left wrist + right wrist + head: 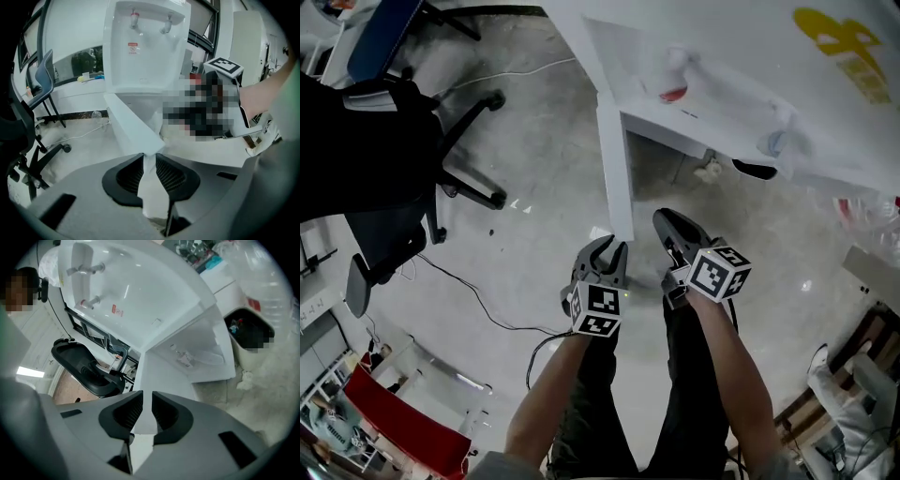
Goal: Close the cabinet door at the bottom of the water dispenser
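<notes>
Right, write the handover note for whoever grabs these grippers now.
Left gripper: jaws closed on the free edge of the cabinet door.
Right gripper: jaws a narrow gap apart, gripping nothing, pointed at the door's face.
Things: the door stands swung wide open from the base of the water dispenser; the cabinet interior is exposed.
Done: door grasped.
Left: swing it shut against the dispenser, then release.
</notes>
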`<state>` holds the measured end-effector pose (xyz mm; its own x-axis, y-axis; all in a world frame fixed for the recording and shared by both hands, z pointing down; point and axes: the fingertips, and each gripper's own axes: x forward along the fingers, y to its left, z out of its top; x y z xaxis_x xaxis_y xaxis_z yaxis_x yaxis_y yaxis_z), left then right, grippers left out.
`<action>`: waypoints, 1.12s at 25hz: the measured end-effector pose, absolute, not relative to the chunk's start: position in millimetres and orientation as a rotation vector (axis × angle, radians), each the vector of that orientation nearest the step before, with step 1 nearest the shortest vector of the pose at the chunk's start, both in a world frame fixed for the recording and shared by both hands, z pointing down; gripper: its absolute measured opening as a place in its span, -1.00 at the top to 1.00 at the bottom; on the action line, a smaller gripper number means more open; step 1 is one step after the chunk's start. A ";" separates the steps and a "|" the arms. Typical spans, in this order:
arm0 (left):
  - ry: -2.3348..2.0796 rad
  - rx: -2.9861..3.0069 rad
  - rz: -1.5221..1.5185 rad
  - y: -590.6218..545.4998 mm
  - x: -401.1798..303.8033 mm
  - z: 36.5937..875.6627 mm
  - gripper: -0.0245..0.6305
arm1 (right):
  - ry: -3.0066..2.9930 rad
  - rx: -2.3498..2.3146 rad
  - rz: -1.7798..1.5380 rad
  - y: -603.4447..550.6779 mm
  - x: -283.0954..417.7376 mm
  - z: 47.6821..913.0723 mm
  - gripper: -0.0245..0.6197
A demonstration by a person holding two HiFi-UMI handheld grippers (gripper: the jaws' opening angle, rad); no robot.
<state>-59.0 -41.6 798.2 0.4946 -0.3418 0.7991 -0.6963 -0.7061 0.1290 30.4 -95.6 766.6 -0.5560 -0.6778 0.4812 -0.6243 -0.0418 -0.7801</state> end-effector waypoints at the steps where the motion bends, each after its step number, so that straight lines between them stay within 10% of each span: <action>1: -0.860 2.296 1.087 -41.1 -53.9 798.3 0.70 | 2.150 -1.477 -1.675 -91.7 39.0 765.3 0.72; 28: -0.938 2.211 0.877 -65.1 97.6 800.7 0.70 | 2.288 -1.796 -1.285 -28.9 182.3 751.4 0.90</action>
